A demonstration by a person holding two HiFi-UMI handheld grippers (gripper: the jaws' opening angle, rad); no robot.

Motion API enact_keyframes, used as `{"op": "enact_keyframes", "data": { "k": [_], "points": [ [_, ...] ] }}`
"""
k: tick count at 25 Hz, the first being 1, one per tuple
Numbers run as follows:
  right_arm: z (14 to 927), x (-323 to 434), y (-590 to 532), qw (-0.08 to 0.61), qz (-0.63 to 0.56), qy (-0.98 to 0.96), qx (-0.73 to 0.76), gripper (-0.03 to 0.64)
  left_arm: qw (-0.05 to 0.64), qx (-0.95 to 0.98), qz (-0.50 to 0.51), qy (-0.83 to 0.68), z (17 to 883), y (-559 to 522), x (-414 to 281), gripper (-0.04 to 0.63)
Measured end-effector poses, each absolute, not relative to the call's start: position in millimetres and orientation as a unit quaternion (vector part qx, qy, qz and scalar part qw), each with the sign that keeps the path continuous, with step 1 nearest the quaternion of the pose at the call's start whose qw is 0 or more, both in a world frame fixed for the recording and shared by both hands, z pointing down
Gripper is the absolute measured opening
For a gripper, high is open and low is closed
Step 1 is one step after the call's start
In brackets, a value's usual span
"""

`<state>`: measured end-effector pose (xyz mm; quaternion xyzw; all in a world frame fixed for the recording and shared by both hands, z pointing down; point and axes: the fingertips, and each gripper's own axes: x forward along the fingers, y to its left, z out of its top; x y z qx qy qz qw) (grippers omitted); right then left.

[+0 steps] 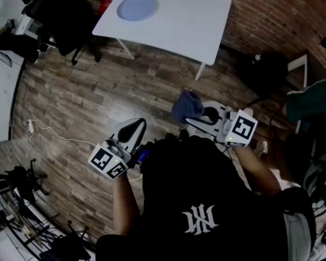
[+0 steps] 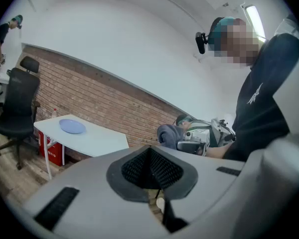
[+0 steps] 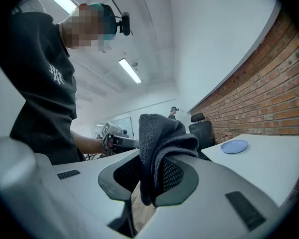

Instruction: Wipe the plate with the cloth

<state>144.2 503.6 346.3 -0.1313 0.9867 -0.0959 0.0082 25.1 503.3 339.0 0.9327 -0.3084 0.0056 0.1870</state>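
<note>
A white table [image 1: 185,20] stands on a wood-plank floor [image 1: 87,91], close to a red brick wall [image 1: 271,15] behind it. Left of the table sits a black office chair [image 1: 60,12], and beneath the table a red box [image 2: 51,151]. Above the brick behind the table the wall is plain white [image 2: 114,44]. Ceiling strip lights [image 3: 129,70] glow overhead.

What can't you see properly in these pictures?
- Plate: too small and far away in all three views to tell whether it is dirty.
- Cloth: in the right gripper view its lower end is hidden between the jaws of the right tongs.
- Red box: in the left gripper view its print is too small to read, and the table covers its top.
</note>
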Motion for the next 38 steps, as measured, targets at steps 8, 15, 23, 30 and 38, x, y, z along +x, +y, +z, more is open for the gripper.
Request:
{"op": "enact_keyframes", "data": {
  "k": [8, 15, 23, 30, 38],
  "points": [
    [344, 138, 506, -0.002, -0.095, 0.987, -0.128, 0.075, 0.188, 0.931, -0.008, -0.312, 332, 504, 19, 0.003],
    [342, 138, 508, 0.002, -0.088, 0.988, -0.127, 0.077, 0.186, 0.94, -0.01, -0.284, 324, 499, 36, 0.003],
    [341, 145, 515, 0.004, -0.093, 0.988, -0.12, 0.077, 0.197, 0.94, -0.017, -0.279, 321, 505, 41, 0.003],
    [346, 152, 511, -0.001, -0.096, 0.988, -0.118, 0.077, 0.215, 0.931, -0.057, -0.288, 316, 505, 39, 0.003],
    [349, 159, 503, 0.014, -0.104, 0.985, -0.135, 0.077, 0.228, 0.924, -0.085, -0.293, 312, 515, 35, 0.003]
  ]
}}
